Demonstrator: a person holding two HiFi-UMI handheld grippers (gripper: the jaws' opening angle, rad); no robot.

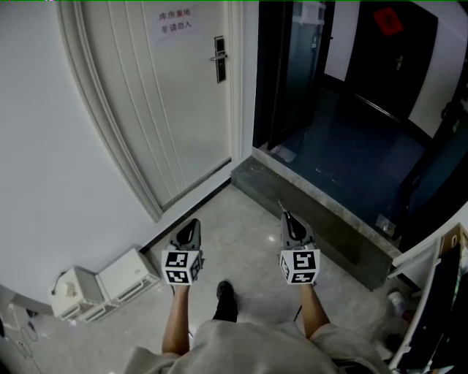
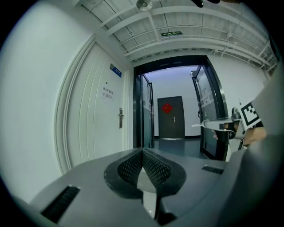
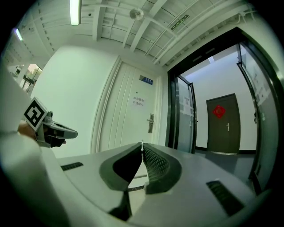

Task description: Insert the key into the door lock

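Observation:
The white door (image 1: pixel 172 95) stands ahead at the left, its metal handle lock (image 1: pixel 219 58) far beyond both grippers. My right gripper (image 1: pixel 287 216) is shut on a thin silver key (image 1: pixel 281 207) whose tip pokes out past the jaws. In the right gripper view the key (image 3: pixel 142 144) shows as a small sliver at the closed tips, with the lock (image 3: pixel 151 123) just above it in the distance. My left gripper (image 1: pixel 194 223) is shut with nothing in it; in the left gripper view its tips (image 2: pixel 143 150) meet, and the lock (image 2: pixel 120 118) lies ahead at the left.
A grey stone threshold (image 1: pixel 314 219) runs diagonally ahead of the right gripper, before a dark glass doorway. Beyond it is a dark door with a red ornament (image 1: pixel 387 22). Two white boxes (image 1: pixel 102 285) sit against the wall at the lower left. A paper notice (image 1: pixel 175 23) hangs on the white door.

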